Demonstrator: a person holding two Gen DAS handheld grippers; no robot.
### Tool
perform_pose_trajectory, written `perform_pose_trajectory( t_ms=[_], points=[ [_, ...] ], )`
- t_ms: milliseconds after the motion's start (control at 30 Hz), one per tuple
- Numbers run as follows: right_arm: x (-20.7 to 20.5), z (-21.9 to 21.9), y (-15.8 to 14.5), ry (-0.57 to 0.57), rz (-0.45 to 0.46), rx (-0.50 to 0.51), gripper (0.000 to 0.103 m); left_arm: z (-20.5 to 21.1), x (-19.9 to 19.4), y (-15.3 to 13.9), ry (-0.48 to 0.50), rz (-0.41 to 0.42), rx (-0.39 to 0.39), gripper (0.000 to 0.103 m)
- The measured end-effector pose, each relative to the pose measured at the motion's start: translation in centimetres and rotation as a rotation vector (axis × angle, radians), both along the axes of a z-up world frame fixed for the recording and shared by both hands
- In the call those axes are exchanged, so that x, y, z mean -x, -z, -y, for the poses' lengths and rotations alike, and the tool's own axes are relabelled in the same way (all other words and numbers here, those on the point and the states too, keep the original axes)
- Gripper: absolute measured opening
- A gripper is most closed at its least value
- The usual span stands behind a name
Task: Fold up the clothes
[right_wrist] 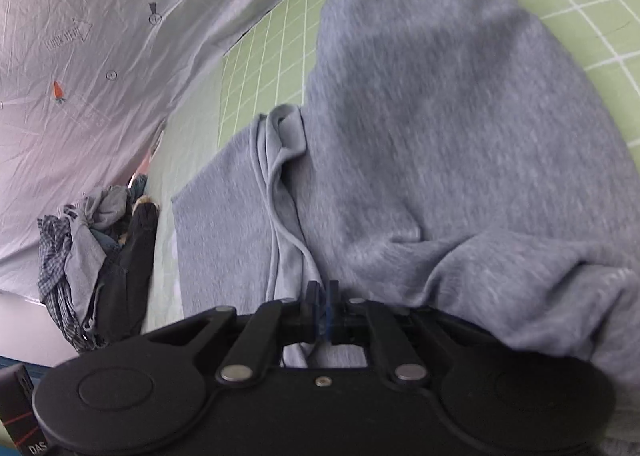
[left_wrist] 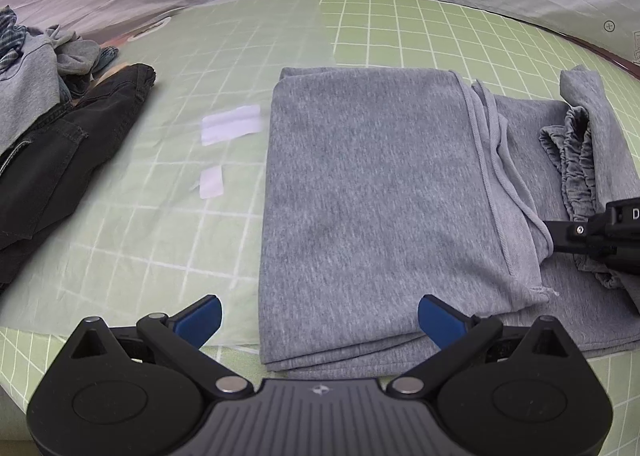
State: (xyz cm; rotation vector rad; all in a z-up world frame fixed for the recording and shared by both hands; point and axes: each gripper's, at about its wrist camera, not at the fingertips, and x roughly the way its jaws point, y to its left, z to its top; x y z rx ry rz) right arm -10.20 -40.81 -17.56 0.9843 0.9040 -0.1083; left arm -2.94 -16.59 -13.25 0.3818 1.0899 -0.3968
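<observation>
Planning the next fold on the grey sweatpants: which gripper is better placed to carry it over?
Right. The right gripper looks already shut on the grey sweatpants near the waistband, fabric draped past it. The left gripper hangs open at the near edge, gripping nothing.

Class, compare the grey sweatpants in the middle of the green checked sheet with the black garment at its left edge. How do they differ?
The grey sweatpants are light heathered knit with a drawstring; the black garment is dark, stiffer-looking cloth with visible seams. The sweatpants lie alone; the black garment lies against a heap of clothes. Both are folded on the green checked sheet.
</observation>
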Motion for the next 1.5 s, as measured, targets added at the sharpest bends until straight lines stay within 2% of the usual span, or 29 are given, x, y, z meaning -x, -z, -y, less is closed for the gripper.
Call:
perform_pose_trajectory(
  t_ms=[133,267,467,533,567,600,633,700,733,900,1000,1233,1333,1400,1467,1500],
  points=[
    [0.2,-0.9,-0.1,-0.013,-0.01,0.003,0.003,-0.2,-0.1,0.1,-0.007,-0.004,0.003,0.103],
    [1.0,-0.2,-0.7,0.025,-0.011,-0.029,0.007,0.2,0.1,-0.1,0.008,0.0,0.009,0.103],
    [3.9,2.3,-3.5,0.124,0.034,-0.044,0.032,1.5,0.0,-1.0,0.024,0.004,0.038,0.103],
    [5.6,3.8,-4.7,0.183,0.053,-0.038,0.049,2.2,0.0,-1.4,0.035,0.005,0.051,0.103],
    [6.5,4.5,-5.2,0.217,0.051,-0.021,0.053,2.7,0.0,-1.6,0.043,0.005,0.056,0.103],
    [7.5,5.2,-5.7,0.251,0.05,-0.005,0.066,3.3,0.0,-1.7,0.052,0.002,0.062,0.103],
    [8.4,5.8,-6.1,0.285,0.048,0.012,0.083,3.9,-0.1,-1.8,0.061,0.0,0.067,0.103],
    [10.2,7.1,-6.9,0.347,0.036,0.05,0.096,5.1,0.0,-1.9,0.079,-0.006,0.076,0.103],
    [10.9,7.8,-6.9,0.367,0.016,0.08,0.099,5.8,0.0,-2.0,0.088,-0.009,0.08,0.103],
    [14.0,10.6,-6.2,0.425,-0.14,0.272,0.101,9.4,0.0,-2.4,0.141,-0.031,0.113,0.103],
    [15.5,12.0,-5.1,0.452,-0.2,0.301,0.101,11.8,-0.1,-2.9,0.158,-0.047,0.15,0.101],
    [16.2,13.9,-3.5,0.472,-0.297,0.328,0.101,17.2,0.5,-3.4,0.237,-0.105,0.233,0.075],
    [16.4,14.7,-3.2,0.465,-0.321,0.339,0.101,19.0,1.1,-3.2,0.298,-0.144,0.284,0.075],
    [16.5,15.3,-3.0,0.467,-0.331,0.338,0.101,20.3,1.7,-2.8,0.331,-0.154,0.276,0.072],
    [16.7,15.7,-2.8,0.47,-0.338,0.334,0.101,21.5,2.1,-2.0,0.362,-0.145,0.24,0.059],
    [16.8,15.8,-2.7,0.472,-0.34,0.333,0.101,21.9,2.3,-1.7,0.374,-0.15,0.231,0.048]
  ],
)
